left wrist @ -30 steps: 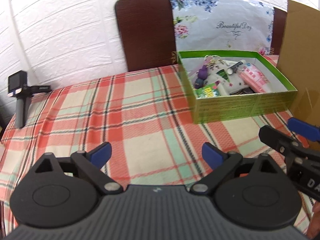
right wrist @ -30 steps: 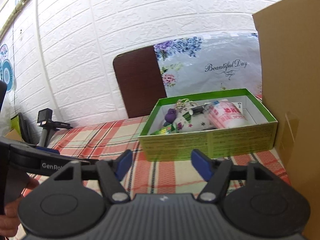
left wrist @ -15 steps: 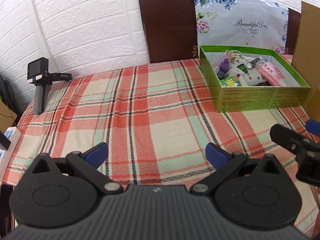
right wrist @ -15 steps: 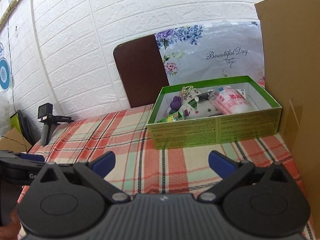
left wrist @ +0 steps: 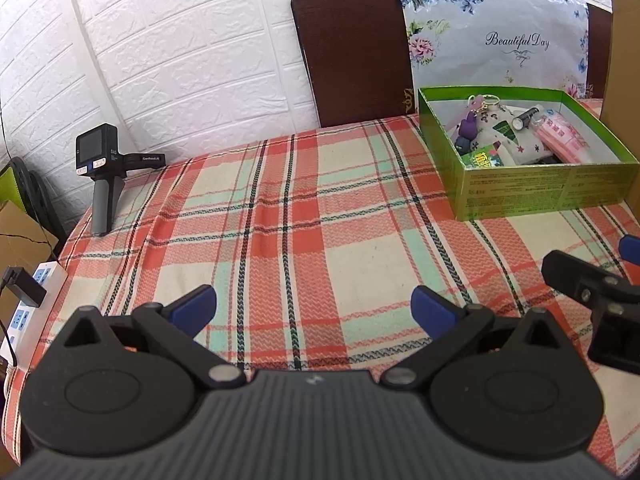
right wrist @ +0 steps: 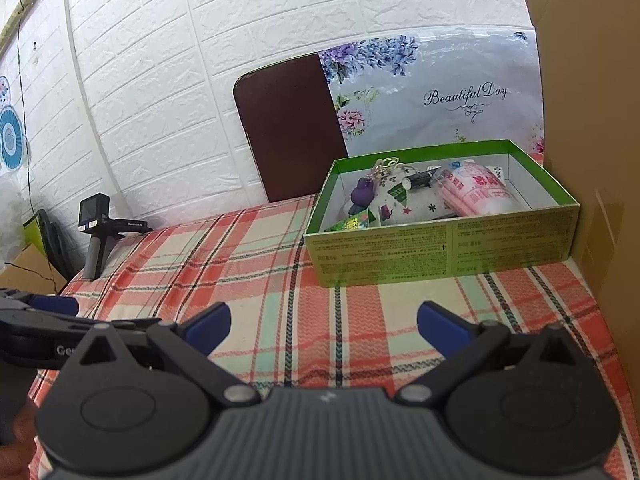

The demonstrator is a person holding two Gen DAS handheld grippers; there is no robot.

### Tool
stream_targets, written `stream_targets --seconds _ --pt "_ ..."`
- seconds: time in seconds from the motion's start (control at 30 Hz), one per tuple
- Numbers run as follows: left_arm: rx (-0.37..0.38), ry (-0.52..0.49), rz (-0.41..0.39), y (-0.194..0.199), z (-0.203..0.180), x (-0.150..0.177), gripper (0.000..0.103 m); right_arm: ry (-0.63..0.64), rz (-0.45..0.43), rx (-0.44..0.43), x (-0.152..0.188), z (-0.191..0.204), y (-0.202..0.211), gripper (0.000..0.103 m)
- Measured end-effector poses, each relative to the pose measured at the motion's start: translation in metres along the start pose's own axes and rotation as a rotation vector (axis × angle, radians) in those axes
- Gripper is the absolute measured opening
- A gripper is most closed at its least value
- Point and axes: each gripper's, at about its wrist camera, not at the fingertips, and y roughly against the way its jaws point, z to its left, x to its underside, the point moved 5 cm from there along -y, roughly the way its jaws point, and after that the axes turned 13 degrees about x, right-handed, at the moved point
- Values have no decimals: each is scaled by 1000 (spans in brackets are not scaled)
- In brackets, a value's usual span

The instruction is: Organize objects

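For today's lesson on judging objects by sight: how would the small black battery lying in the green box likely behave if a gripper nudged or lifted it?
The battery is a smooth cylinder lying on its side, so it would probably roll when nudged. It rests on the soft patterned pouch, which may sag and let it slide off. Its rigid, slick casing could slip between pads unless gripped across the middle.

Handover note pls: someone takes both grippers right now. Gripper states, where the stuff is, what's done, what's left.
Left gripper: open, nothing between the fingers, over bare tablecloth.
Right gripper: open wide, empty, pointing toward the green box.
Items: purple toy, patterned pouch, battery, pink packet and a small green packet all lie inside the box.
Done: no loose items visible on the cloth.
Left: apparently nothing to pick up; a spare handheld gripper stands at the far left edge, probably not part of the job.
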Motion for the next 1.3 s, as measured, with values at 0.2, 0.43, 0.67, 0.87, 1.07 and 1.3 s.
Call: stream_targets --seconds 0.2,0.43,0.67,0.87,1.07,1.3 --pt "3 1 19 -3 -2 0 103 -18 0 8 0 -1 -1 103" --pt "12 3 39 -7 -4 0 103 -16 7 11 -1 -2 -3 103" --pt "46 17 40 -11 -9 -3 103 7 29 7 2 0 -5 103" --pt "64 13 36 -7 -14 -1 103 4 -8 33 -2 -4 8 103" --pt "58 17 20 7 -14 3 103 -12 -46 19 0 -5 24 103" --pt "47 19 13 23 -11 11 103 -16 -75 -11 4 0 41 103"
